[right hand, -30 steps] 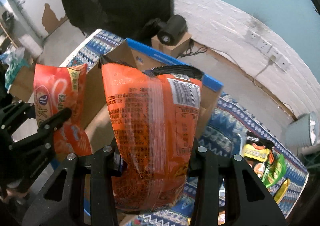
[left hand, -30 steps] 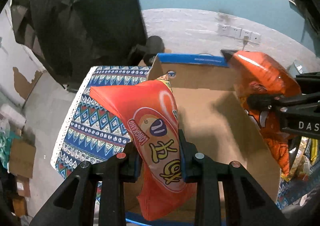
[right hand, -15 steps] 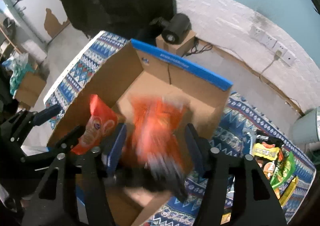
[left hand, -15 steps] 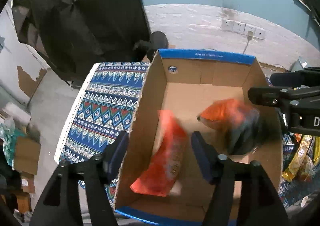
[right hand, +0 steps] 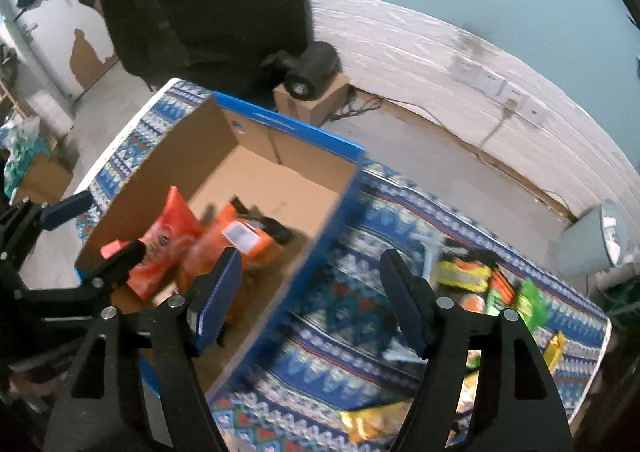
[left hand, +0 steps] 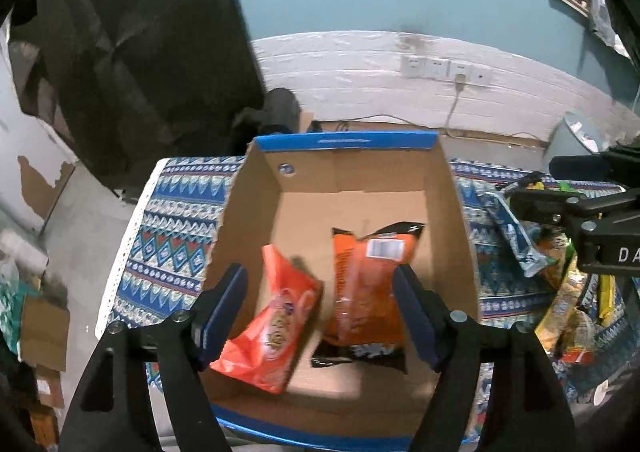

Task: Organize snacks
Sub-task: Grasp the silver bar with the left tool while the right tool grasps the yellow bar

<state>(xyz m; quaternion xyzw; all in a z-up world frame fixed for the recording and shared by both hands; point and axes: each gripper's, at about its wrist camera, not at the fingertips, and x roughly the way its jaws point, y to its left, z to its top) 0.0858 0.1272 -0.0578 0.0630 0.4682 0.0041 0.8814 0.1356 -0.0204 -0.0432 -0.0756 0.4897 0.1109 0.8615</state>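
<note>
A cardboard box (left hand: pixel 352 168) with a blue rim stands on the patterned cloth. Two snack bags lie on its floor: a red bag (left hand: pixel 272 320) on the left and an orange bag (left hand: pixel 368 292) with a black end on the right. Both show in the right wrist view, the red bag (right hand: pixel 164 240) and the orange bag (right hand: pixel 236 236). My left gripper (left hand: pixel 320 304) is open and empty above the box. My right gripper (right hand: pixel 310 292) is open and empty over the box's right wall (right hand: pixel 316 248); it also shows in the left wrist view (left hand: pixel 576 204).
A pile of loose snack packets (right hand: pixel 492 284) lies on the cloth (right hand: pixel 360 324) to the right of the box. A grey lamp (right hand: pixel 592 240) stands at the far right. A black device on a small carton (right hand: pixel 312 72) sits behind the table.
Both grippers opened and dropped their bags into the box, where the bags now lie. The right gripper has swung to the right, toward the snack pile.
</note>
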